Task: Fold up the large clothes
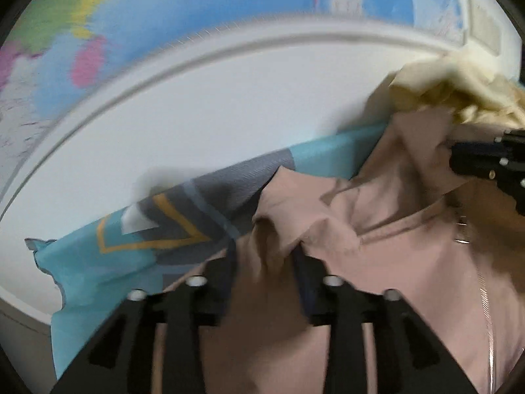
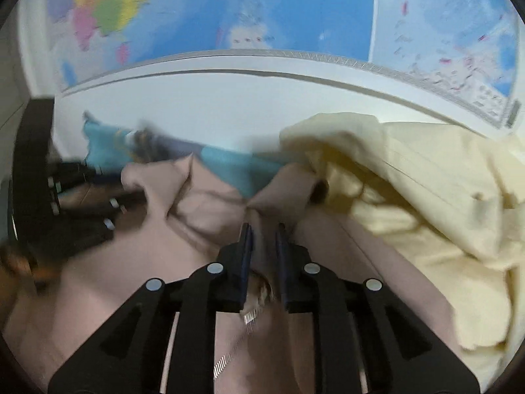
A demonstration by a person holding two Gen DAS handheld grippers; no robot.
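Note:
A dusty-pink garment (image 1: pixel 377 246) with a silver zipper (image 1: pixel 485 312) hangs between both grippers above a white table (image 1: pixel 197 124). My left gripper (image 1: pixel 265 256) is shut on a bunched fold of the pink garment. My right gripper (image 2: pixel 264 229) is shut on another fold of it (image 2: pixel 203 203), with the zipper (image 2: pixel 249 321) below the fingers. In the left wrist view the right gripper (image 1: pixel 492 164) shows at the right edge. In the right wrist view the left gripper (image 2: pixel 65 203) shows at the left.
A teal and grey patterned cloth (image 1: pixel 147 239) lies on the table under the pink garment and also shows in the right wrist view (image 2: pixel 229 167). A crumpled cream garment (image 2: pixel 426 197) is piled at the right. A world map (image 2: pixel 262 10) covers the wall behind.

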